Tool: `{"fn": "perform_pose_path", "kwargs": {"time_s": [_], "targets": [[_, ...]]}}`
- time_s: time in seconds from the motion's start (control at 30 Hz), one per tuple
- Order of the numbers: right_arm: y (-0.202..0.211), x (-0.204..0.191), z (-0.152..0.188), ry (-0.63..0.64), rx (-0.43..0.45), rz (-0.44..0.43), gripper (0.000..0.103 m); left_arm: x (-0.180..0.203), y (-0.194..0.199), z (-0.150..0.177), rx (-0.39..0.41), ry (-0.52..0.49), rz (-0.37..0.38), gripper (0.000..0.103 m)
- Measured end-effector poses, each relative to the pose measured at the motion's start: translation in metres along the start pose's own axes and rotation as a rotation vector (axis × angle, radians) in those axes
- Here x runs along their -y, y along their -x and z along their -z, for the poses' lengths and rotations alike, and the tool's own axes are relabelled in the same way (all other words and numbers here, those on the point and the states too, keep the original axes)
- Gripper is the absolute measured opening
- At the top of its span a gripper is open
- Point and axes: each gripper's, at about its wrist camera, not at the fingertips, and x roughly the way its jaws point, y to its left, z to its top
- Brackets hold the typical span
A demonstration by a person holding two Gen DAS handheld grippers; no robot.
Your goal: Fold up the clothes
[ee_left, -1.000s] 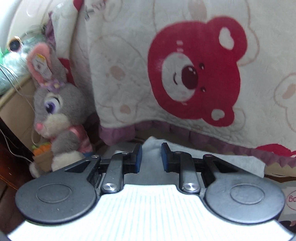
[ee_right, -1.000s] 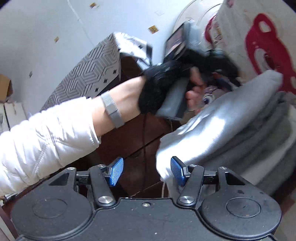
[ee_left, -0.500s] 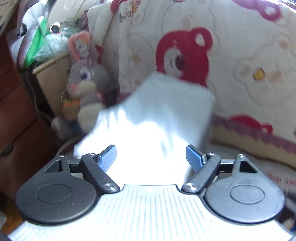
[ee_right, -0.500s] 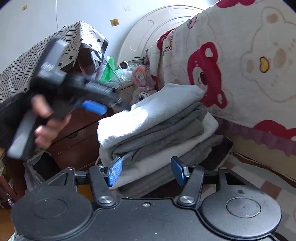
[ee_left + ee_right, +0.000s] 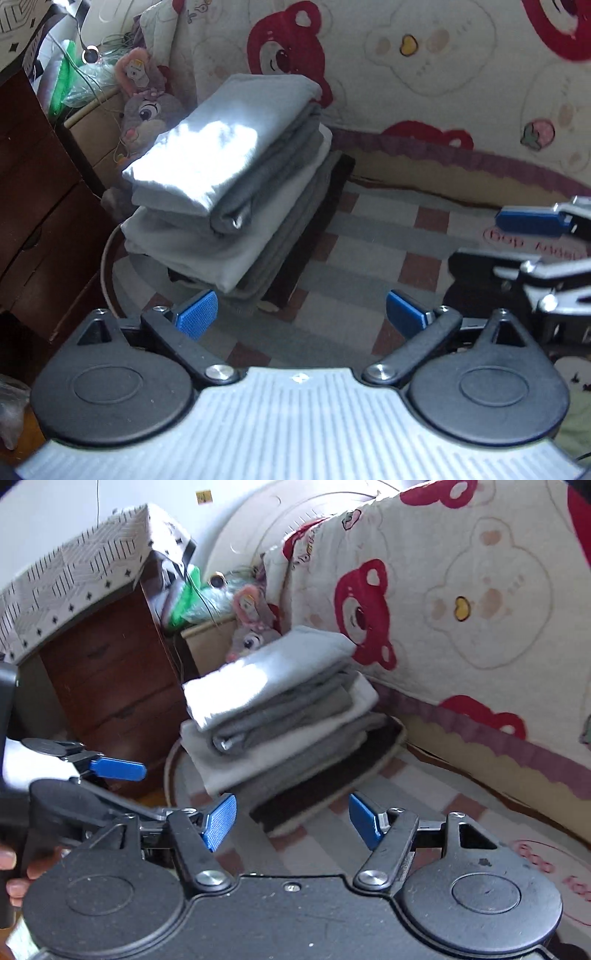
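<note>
Folded garments were seen stacked in a pile (image 5: 236,192) on a checked mat (image 5: 369,251), beside a dark wooden drawer chest (image 5: 33,206) and close to a bear-print quilt (image 5: 443,92) that hung behind it. A pale grey garment (image 5: 207,155), lit by a patch of sun, was laid on top of the pile; darker grey and whitish layers were stacked beneath it, and a dark, nearly black layer was at the very bottom. A grey plush rabbit (image 5: 147,110) was partly hidden behind the pile.

The left gripper (image 5: 303,314) was held back from the pile and pointed down toward it. Its jaws were spread wide, having just been opening, and nothing was caught between its blue pads (image 5: 197,312); only the mat and the near edge of the pile were seen through the gap. No garment was touched by it.

The right gripper (image 5: 291,818) was likewise held short of the pile, with its jaws parted and just opened a little further, and with nothing between them. In the left wrist view it was seen at the right edge, blurred, over the mat and well apart from the pile. In the right wrist view the left gripper was seen at the left edge, gripped by a hand (image 5: 11,871) of which only fingers showed.

A patterned black-and-white cloth (image 5: 74,568) was draped over the top of the drawer chest.
</note>
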Motion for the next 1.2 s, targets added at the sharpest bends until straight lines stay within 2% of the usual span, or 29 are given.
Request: {"fn": "perform_pose_path", "kwargs": {"time_s": [0.07,0.23,0.3,0.57,0.73,1.2], "targets": [[0.006,-0.005,0.001,0.016,-0.008,0.022,0.073,0.004,0.003,0.009,-0.01,0.012,-0.026,0.1],[0.014,-0.011,0.0,0.006,-0.013,0.038,0.076,0.012,0.012,0.023,-0.033,0.026,-0.014,0.1],[0.015,-0.014,0.001,0.02,-0.021,0.061,0.083,0.017,0.014,0.024,-0.032,0.0,-0.012,0.1],[0.012,-0.01,0.003,-0.004,-0.035,0.096,0.083,0.031,0.011,0.021,-0.049,-0.011,0.034,0.102],[0.007,-0.005,0.006,-0.025,-0.041,0.113,0.083,0.033,0.009,0.019,-0.038,0.001,0.002,0.102],[0.002,-0.001,0.007,-0.057,-0.057,0.152,0.084,0.03,0.01,0.016,-0.026,0.001,0.002,0.102]]}}
